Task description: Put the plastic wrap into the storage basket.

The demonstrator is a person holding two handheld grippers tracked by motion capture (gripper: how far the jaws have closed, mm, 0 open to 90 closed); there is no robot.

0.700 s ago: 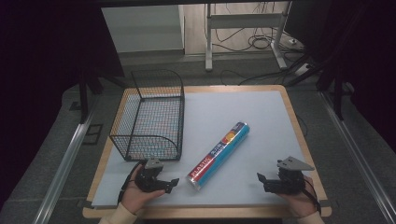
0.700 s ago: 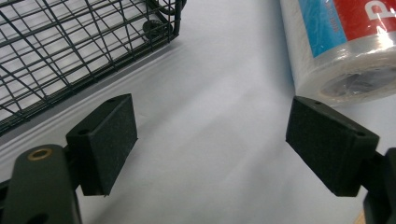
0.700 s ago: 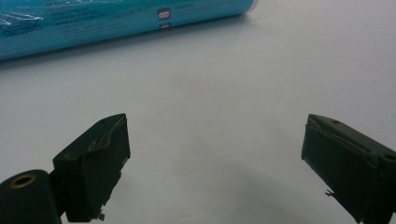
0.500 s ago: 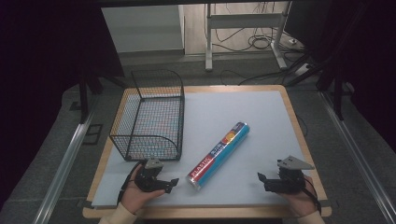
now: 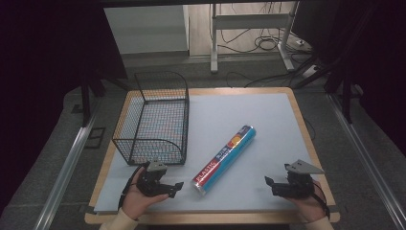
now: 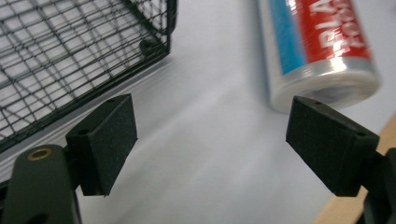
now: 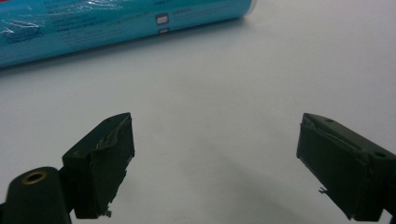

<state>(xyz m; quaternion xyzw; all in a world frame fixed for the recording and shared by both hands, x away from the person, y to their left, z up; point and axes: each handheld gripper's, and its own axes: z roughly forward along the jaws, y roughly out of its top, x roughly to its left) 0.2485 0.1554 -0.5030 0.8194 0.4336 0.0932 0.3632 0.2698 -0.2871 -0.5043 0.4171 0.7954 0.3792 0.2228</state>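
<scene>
Grey flooring and desk legs surround a pale blue tabletop [image 5: 268, 115] where a wire basket [image 5: 155, 120] stands at the left and a roll of plastic wrap [image 5: 224, 162] lies diagonally in the middle. Since a moment ago nothing has shifted: roll and both hands sit where they were, so the pickup has not begun. The left tool [image 5: 176, 187] rests near the roll's near end, jaws apart and empty. The right tool [image 5: 269, 183] waits well apart, jaws likewise spread. The roll's label is cut off in both gripper views.
</scene>
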